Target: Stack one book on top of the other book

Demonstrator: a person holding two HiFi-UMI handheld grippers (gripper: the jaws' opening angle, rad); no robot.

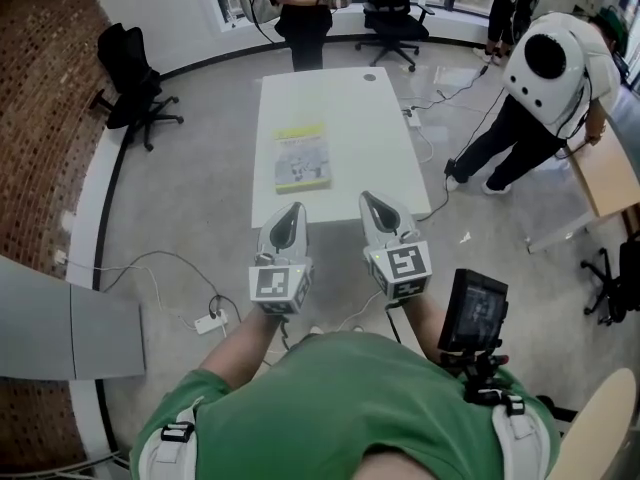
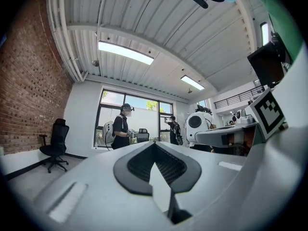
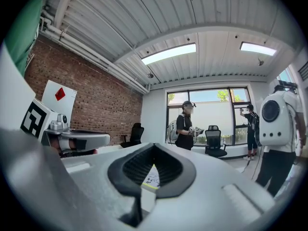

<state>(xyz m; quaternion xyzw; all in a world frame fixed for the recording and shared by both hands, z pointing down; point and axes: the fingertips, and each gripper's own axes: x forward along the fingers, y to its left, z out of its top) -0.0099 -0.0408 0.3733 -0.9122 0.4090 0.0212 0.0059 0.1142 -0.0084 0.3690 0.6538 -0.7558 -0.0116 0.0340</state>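
Observation:
On the white table, a book with a yellow and grey cover lies left of the middle. A yellow band shows at its far edge; I cannot tell whether a second book lies under it. My left gripper and right gripper hover side by side over the table's near edge, both shut and empty, short of the book. In the left gripper view the jaws meet over bare table. In the right gripper view a slice of the book shows behind the gripper.
A person stands at the table's far end beside a black office chair. Another person bends over at the right near a wooden desk. A black chair stands at left. Power strip and cables lie on the floor.

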